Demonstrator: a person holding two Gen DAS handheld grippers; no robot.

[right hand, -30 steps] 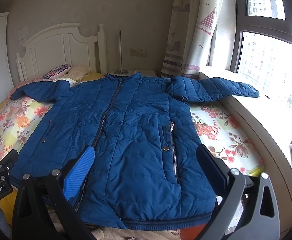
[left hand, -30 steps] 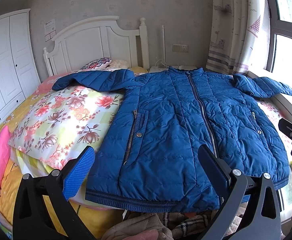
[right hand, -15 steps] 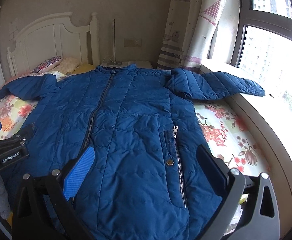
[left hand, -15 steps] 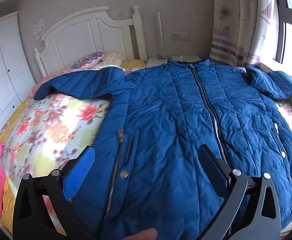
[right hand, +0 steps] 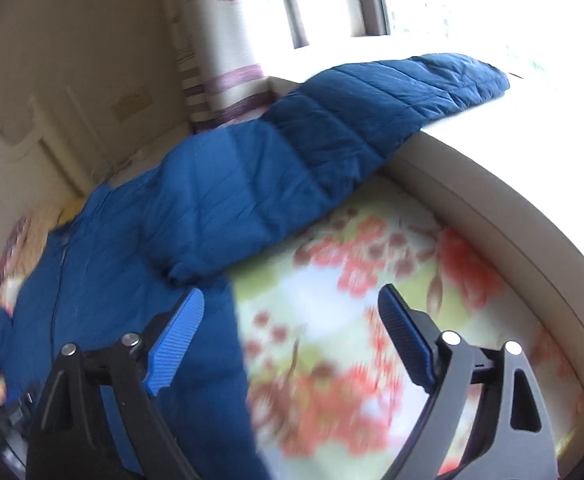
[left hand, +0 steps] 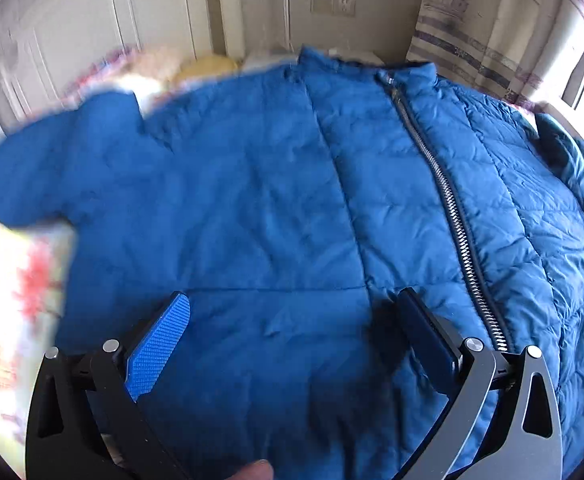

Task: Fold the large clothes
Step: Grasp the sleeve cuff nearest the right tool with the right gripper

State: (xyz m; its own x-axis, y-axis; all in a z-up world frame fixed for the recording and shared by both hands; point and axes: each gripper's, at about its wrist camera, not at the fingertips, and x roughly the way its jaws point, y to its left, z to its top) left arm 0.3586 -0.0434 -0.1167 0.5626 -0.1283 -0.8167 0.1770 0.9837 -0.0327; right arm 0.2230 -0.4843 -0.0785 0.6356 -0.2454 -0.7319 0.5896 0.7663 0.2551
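Floral bedsheet [right hand: 332,320] under blue jacket [left hand: 271,200], curtain [left hand: 492,32] behind

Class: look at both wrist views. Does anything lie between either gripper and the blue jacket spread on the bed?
Nothing visible does. The left gripper hangs open over the jacket; the right gripper, jaws closing and empty, straddles the jacket's side edge.

Quilted matt cloth jacket [left hand: 292,200]

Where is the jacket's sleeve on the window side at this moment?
In the right wrist view the sleeve stretches from the blue jacket toward the upper right, over the flowered bedsheet and onto the window ledge.
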